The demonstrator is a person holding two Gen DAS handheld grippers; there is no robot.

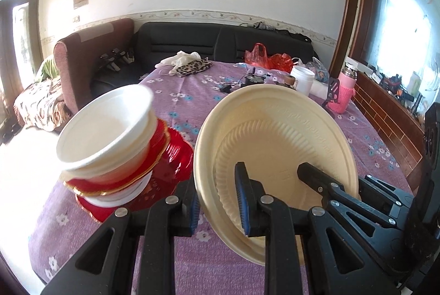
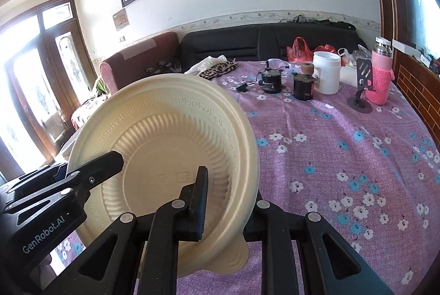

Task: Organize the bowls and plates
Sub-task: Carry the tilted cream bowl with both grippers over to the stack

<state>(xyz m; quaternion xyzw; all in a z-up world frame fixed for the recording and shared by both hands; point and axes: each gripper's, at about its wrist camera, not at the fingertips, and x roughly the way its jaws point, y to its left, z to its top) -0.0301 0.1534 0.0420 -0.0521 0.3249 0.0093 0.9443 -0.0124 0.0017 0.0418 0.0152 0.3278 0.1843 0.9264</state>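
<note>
Both grippers, left point(image 1: 220, 201) and right point(image 2: 228, 201), are clamped on opposite rim edges of your cream plate point(image 2: 165, 135), held tilted above the table point(image 2: 343, 157); it looks light, thin and flexy, so keep gripping the rim, gently.

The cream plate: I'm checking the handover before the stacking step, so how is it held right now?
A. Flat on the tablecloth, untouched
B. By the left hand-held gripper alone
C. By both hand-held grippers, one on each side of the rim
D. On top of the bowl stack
C: the cream plate is tilted above the purple tablecloth, its rim pinched by the left hand-held gripper and the right hand-held gripper.
</note>
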